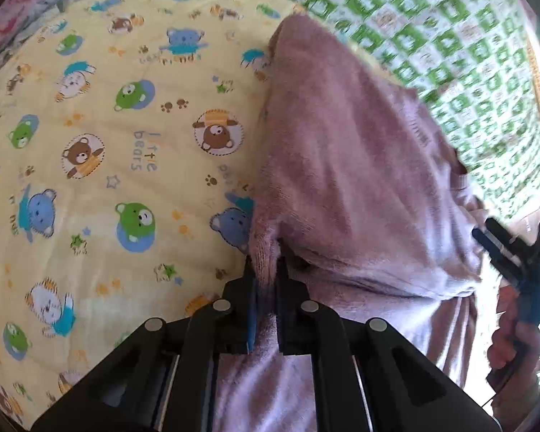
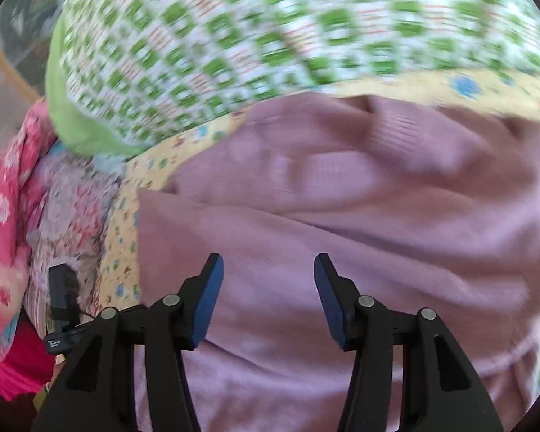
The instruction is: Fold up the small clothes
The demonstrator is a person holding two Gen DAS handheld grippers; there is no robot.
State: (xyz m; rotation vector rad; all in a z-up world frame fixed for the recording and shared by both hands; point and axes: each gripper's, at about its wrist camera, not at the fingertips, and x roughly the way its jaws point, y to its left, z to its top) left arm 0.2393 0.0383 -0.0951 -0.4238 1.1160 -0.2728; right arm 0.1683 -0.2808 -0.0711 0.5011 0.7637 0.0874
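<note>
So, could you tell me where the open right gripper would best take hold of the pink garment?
Probably the straight edge at the garment's left side. It lies flat on the yellow sheet, so one finger could slide beneath it. Come from the left, low along the sheet. The right gripper hangs open over the smooth middle, which offers no fold, and the left gripper already pinches another part.

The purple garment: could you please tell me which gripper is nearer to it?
Left. The left gripper is shut on a fold of the purple garment; the right gripper is open, fingers apart just above it.
</note>
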